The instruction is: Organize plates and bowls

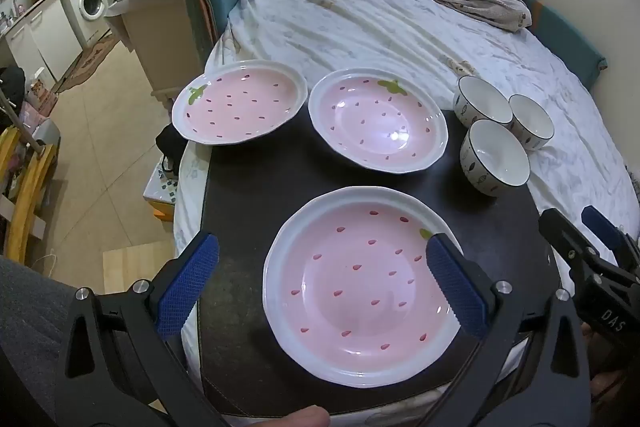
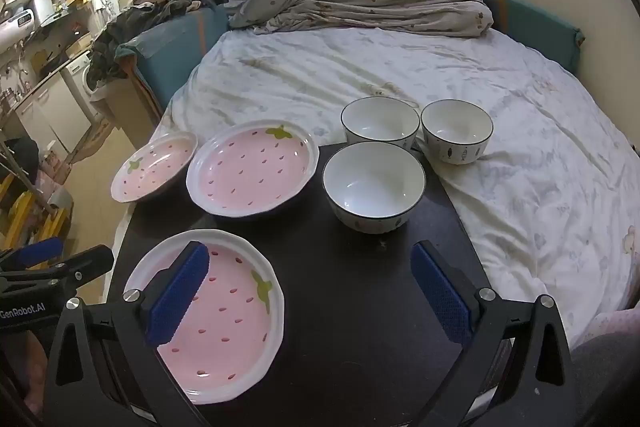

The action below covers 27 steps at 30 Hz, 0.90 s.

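Dark rectangular board [image 2: 360, 267] lying on the white-sheeted bed [image 2: 520, 147], serving as the landmark for all entries below

1. Nearest pink strawberry-patterned ceramic plate with white scalloped rim [image 1: 360, 287]: sitting flat on the board's near edge, its green leaf mark pointing toward the bowls
2. Middle pink strawberry plate [image 1: 378, 121]: resting at the board's far edge, centre, apart from the nearest plate
3. Left pink strawberry plate [image 1: 240, 103]: sitting at the board's far left corner, overhanging the board edge and tilting slightly; just beside the middle plate (contact between the rims cannot be told)
4. Front white ceramic bowl with dark rim and small fish print [image 2: 374, 185]: standing upright on the board's far right part
5. Two matching white bowls, rear-left [image 2: 380, 121] and rear-right [image 2: 456, 129]: standing upright on the sheet just beyond the board's far right corner, clustering close to the front bowl
6. Left gripper [image 1: 322, 283], black frame with blue textured pads: jaws standing wide apart, hovering over the nearest plate, holding nothing
7. Right gripper [image 2: 310, 293], same make: jaws spread wide over the board's bare near part, holding nothing
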Each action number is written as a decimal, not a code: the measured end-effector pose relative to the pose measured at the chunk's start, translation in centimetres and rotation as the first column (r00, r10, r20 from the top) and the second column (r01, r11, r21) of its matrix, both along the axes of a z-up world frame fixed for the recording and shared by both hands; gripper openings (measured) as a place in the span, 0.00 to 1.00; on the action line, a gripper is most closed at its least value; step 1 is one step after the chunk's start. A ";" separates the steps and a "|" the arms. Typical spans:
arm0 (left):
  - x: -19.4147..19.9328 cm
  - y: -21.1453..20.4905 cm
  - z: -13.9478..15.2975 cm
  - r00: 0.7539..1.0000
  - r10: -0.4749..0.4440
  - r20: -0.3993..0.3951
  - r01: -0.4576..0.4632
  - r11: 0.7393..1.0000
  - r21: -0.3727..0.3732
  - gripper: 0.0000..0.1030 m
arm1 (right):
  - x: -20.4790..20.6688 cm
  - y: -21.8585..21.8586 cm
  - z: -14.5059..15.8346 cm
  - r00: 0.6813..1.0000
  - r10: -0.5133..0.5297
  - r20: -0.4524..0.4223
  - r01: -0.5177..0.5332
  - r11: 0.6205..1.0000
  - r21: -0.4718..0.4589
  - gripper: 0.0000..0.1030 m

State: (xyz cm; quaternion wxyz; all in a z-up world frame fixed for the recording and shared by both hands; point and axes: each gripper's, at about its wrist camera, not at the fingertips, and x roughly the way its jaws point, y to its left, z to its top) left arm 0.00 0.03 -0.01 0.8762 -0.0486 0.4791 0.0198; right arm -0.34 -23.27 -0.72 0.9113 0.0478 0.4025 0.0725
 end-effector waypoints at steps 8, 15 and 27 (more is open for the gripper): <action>0.0 0.0 0.0 1.000 0.000 0.000 0.000 1.000 0.004 0.99 | 0.0 0.0 0.1 1.000 0.000 0.002 0.000 1.000 0.002 0.99; 0.0 0.0 0.0 1.000 -0.001 -0.001 0.001 1.000 0.003 0.99 | 0.0 0.0 0.1 1.000 -0.001 0.003 0.001 1.000 -0.001 0.99; 0.0 0.0 0.0 1.000 -0.002 -0.003 0.002 1.000 0.001 0.99 | -0.1 0.0 0.0 1.000 0.002 0.003 -0.002 1.000 -0.001 0.99</action>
